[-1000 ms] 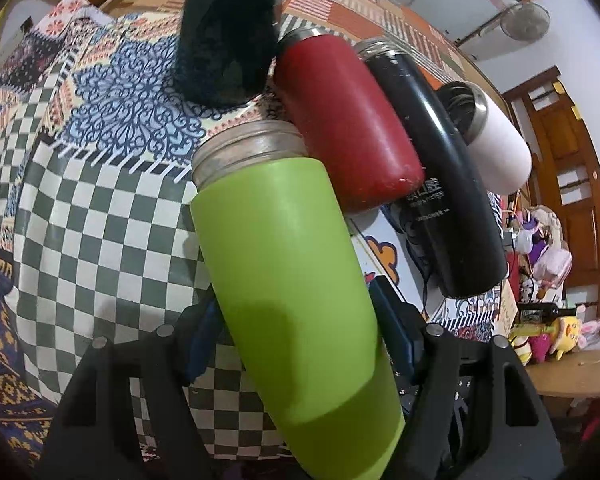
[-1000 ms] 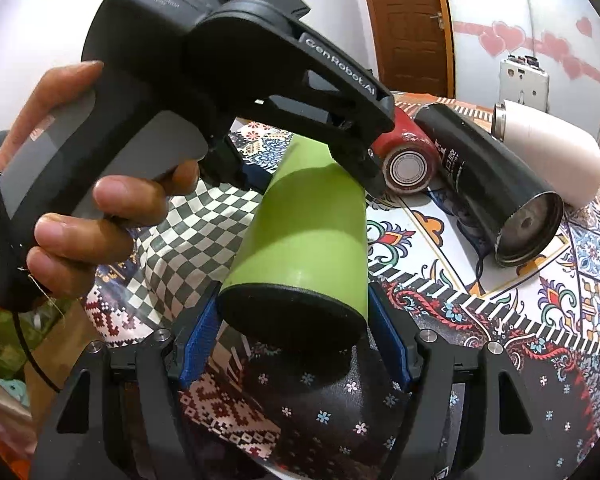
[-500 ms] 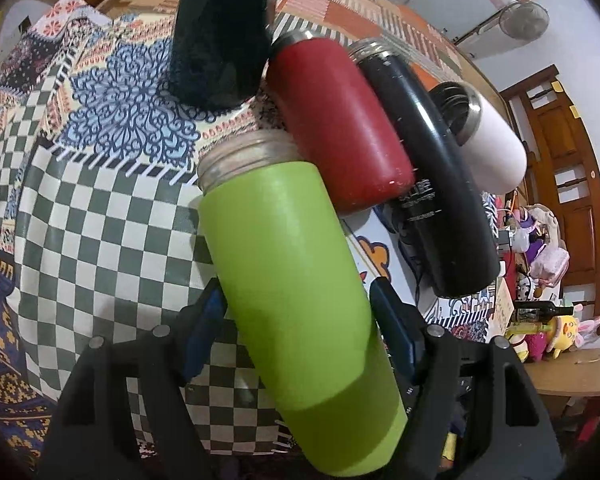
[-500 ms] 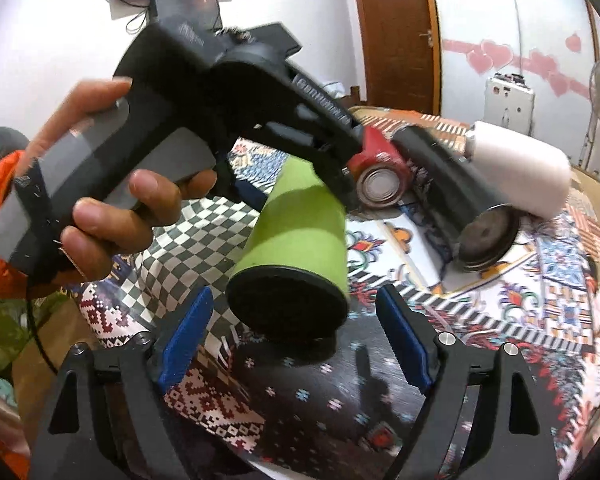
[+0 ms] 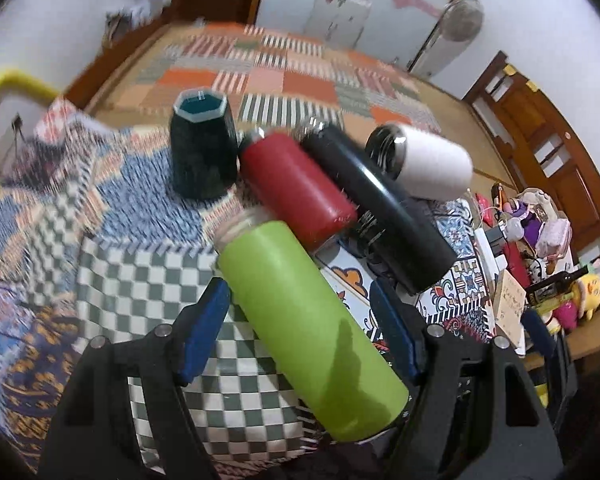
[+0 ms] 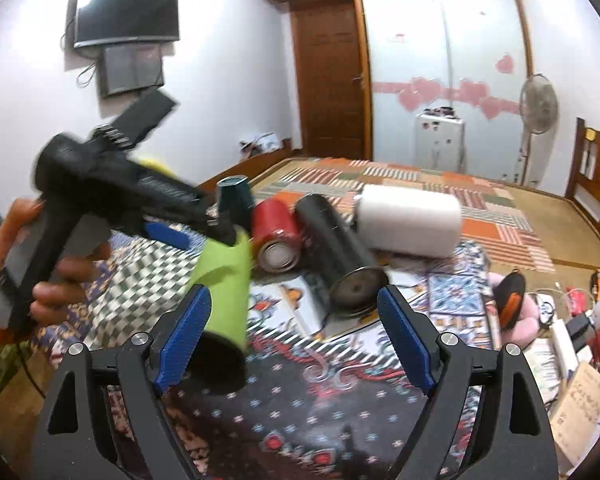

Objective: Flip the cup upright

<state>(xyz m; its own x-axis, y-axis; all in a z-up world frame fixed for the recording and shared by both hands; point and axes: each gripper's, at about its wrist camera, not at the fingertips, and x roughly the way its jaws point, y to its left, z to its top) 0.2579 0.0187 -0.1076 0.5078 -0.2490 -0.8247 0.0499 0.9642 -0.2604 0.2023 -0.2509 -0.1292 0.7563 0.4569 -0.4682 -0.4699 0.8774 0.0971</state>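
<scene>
A lime-green cup lies tilted on the patterned cloth, its open metal rim toward the far side. My left gripper sits around its body with both blue pads standing off the cup's sides. In the right wrist view the green cup shows its dark base toward me, with the left gripper's black body above it. My right gripper is open and empty, drawn back to the right of the cup.
A dark teal cup stands mouth-down at the back. A red flask, a black flask and a white flask lie side by side to the right. Toys and clutter lie past the cloth's right edge.
My right gripper let go of the green cup's base, opened and pulled back to the right. My left gripper's pads spread off the cup, and the left view tilted up.
</scene>
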